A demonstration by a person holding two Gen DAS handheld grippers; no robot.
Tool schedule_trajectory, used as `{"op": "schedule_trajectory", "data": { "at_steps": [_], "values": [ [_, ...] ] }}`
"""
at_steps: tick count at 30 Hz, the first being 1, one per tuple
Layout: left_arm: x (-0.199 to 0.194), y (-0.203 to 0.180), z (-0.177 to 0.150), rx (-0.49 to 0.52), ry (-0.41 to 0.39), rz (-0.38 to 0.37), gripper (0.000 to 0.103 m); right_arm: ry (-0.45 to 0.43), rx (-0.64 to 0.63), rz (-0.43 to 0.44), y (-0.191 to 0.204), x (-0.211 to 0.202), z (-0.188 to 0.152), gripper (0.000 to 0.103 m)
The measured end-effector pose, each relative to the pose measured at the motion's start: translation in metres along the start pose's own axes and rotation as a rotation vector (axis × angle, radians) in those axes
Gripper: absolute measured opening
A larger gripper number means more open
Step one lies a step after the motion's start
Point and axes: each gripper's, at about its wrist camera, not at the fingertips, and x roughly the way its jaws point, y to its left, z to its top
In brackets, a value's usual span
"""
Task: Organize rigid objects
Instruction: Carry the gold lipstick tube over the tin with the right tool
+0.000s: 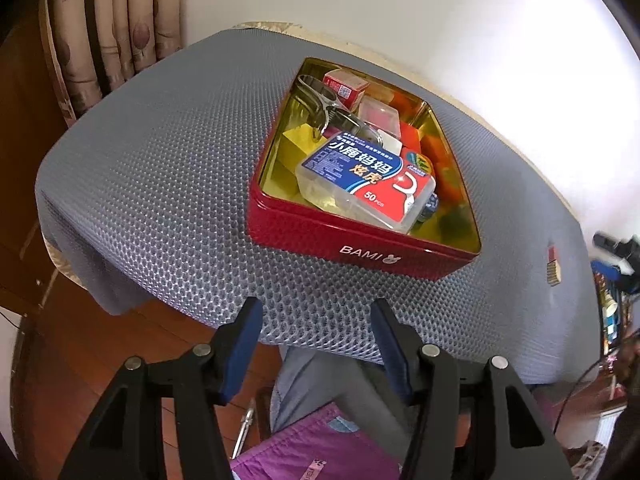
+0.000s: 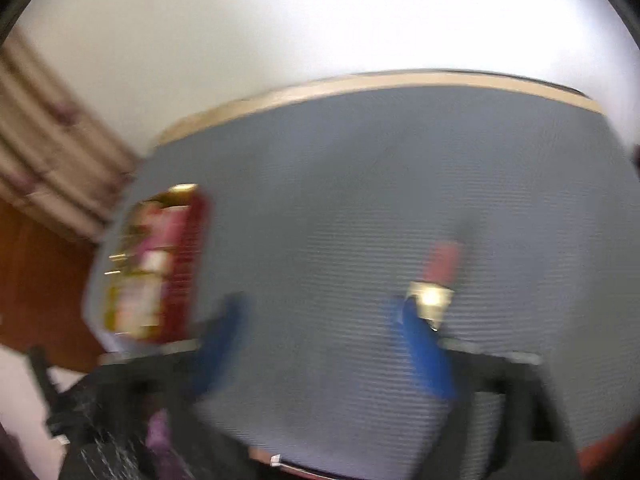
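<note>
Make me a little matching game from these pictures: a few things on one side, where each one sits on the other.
Things:
1. floss pick box
2. red tin
3. red and gold object
4. left gripper

Places:
A. alone on the mat, beside the right gripper's finger
B. lying on top inside the tin
C. open, over the table's near edge
D. on the grey mat

Pairs: 1-B, 2-D, 3-A, 4-C

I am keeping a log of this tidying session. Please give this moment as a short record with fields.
surface: grey mesh mat on the table
container: red BAMI tin, lid off
on top in tin: floss pick box, leaning on the other items
left on mat: small red and gold object, beside the right tool
left tool: open, holds nothing
right tool: open, view blurred
</note>
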Motion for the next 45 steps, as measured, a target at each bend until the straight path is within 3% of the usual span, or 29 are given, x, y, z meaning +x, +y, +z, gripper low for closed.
{"op": "schedule_trajectory", "data": {
  "at_steps": [2, 8, 12, 15, 19, 25, 33, 38, 45],
  "values": [
    [0.003, -0.002, -0.001, 0.008, 0.012, 0.001, 0.057, 0.029, 0.026, -0.07, -0.023, 0.015, 0.0, 0.09],
    [0.012, -0.01, -0.004, 0.044, 0.047, 0.021, 0.057, 0.082, 0.066, -0.103, -0.04, 0.06, 0.007, 0.086],
    [0.015, -0.009, -0.004, 0.046, 0.061, 0.026, 0.057, 0.113, 0.054, -0.124, -0.031, 0.091, 0.011, 0.057],
    [0.021, -0.006, -0.005, 0.033, 0.092, 0.031, 0.057, 0.091, 0.025, -0.142, -0.026, 0.091, 0.012, 0.02],
    [0.026, 0.0, -0.003, -0.003, 0.124, 0.014, 0.057, 0.082, 0.033, -0.079, -0.028, 0.078, 0.007, 0.019],
    [0.007, 0.002, 0.0, -0.013, 0.022, 0.048, 0.057, 0.088, 0.071, 0.119, -0.006, 0.048, 0.005, 0.019],
    [0.003, -0.01, -0.001, 0.033, 0.001, 0.095, 0.057, 0.121, -0.055, 0.35, 0.111, 0.033, 0.02, 0.019],
    [-0.002, -0.01, 0.0, 0.042, -0.026, 0.135, 0.057, 0.16, -0.177, 0.379, 0.184, 0.055, 0.018, 0.02],
    [-0.008, -0.013, 0.001, 0.084, -0.073, 0.233, 0.057, 0.224, -0.25, 0.394, 0.249, 0.105, 0.008, 0.02]
  ]
}}
